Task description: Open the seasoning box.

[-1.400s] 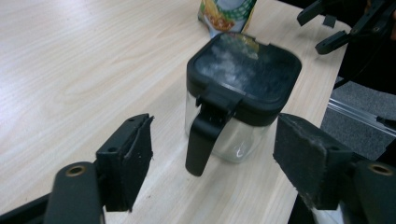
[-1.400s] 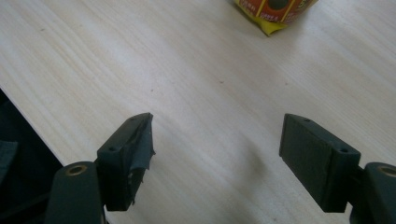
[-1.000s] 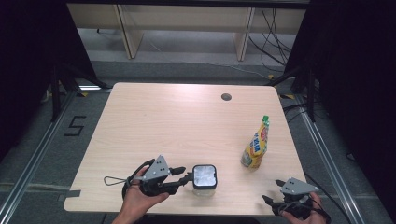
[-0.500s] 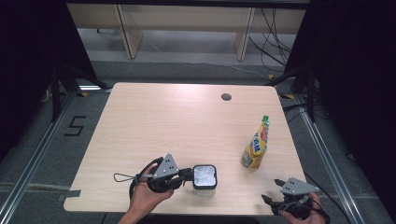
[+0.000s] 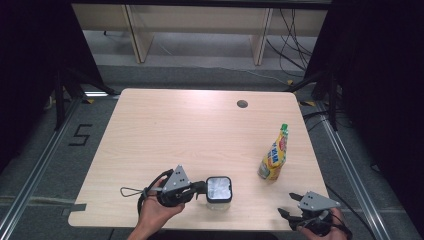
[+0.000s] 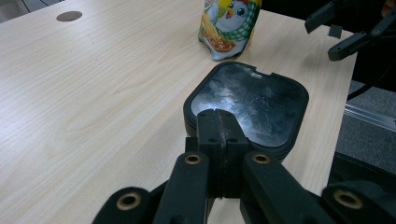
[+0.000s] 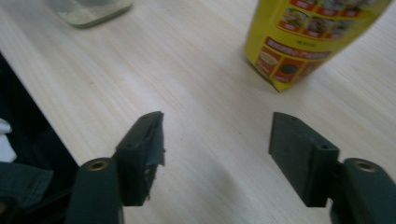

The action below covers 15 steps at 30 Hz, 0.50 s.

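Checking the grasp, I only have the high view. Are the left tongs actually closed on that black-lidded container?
Observer: Yes. In the left gripper view, the left tongs are pressed together on the near rim of the lid.
Operator: Right tongs?
Observer: The right tongs are open with nothing between them, over the table.
Operator: Pouch print?
Observer: The yellow pouch shows a cartoon chick on green check.

On the pale wooden table [image 5: 165, 130] the left gripper [image 5: 199, 188] meets the lidded container [image 5: 219, 190] near the front edge, the yellow pouch [image 5: 273, 157] standing upright (green cap up), the right gripper [image 5: 294, 206] at the front right corner.
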### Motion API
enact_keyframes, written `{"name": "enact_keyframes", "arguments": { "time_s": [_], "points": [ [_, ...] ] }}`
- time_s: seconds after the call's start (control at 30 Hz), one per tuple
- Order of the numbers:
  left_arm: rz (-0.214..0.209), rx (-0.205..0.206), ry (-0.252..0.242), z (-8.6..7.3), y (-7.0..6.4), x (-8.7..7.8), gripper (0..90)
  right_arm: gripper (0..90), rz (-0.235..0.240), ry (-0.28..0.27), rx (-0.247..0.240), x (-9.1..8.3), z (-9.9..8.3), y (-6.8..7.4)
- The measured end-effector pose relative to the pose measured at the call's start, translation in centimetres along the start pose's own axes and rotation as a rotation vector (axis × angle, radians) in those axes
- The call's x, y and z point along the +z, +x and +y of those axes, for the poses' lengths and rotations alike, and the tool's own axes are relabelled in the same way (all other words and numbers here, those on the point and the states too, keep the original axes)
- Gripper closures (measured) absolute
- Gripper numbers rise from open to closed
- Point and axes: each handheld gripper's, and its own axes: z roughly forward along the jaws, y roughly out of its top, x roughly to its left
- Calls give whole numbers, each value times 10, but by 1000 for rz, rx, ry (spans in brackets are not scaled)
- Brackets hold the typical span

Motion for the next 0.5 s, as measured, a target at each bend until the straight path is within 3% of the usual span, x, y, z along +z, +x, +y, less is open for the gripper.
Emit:
{"name": "enact_keyframes", "arguments": {
  "time_s": [0.1,0.17,0.27,0.33,0.5],
  "points": [
    [2,0,-4,-1,1,0,891,387,11,0,-9,1,3,4],
    [0,-9,-7,-2,1,-1,891,469,23,-11,-18,0,5,7],
    [-10,2,-3,-2,3,-2,890,516,30,-48,-58,-1,11,11],
    [-9,-30,-11,-3,2,-1,890,539,15,-77,-54,-4,15,16],
    [-15,-22,-15,-4,4,-2,891,582,22,-167,-45,-6,25,23]
  ]
}}
